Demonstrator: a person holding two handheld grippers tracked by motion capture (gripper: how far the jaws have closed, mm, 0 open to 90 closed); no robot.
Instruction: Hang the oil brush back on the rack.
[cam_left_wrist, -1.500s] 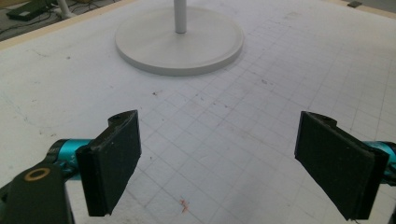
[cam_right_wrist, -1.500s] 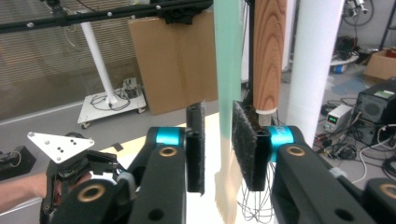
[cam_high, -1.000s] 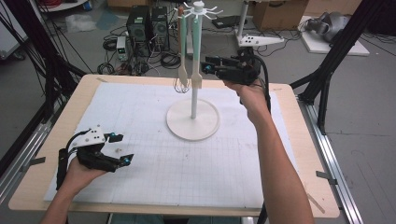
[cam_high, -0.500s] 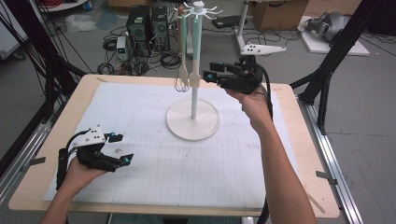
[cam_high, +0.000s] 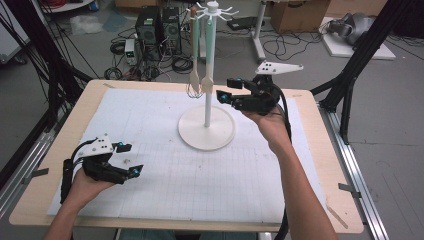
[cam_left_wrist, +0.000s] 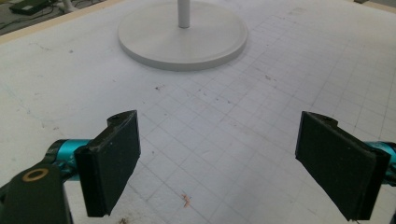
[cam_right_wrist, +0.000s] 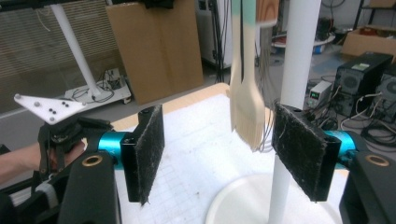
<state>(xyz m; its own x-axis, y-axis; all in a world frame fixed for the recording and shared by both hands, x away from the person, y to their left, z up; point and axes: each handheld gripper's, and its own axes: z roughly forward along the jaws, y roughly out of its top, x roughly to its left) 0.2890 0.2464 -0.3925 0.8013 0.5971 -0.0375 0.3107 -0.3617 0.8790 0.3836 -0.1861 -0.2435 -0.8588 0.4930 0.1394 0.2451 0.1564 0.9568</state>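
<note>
Right gripper (cam_high: 226, 89) jaws have just been opening – nothing between them; the wooden spatula (cam_right_wrist: 246, 109) hangs off the stand (cam_high: 207, 131), just ahead of the pads. Left gripper (cam_high: 131, 159) idle, jaws released, low over the bench (cam_high: 330, 165). Hanging step looks done – next move: back out clear of the pole.

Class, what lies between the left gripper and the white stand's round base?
Bare gridded mat, seen in the left gripper view, between the left gripper and the base.
</note>
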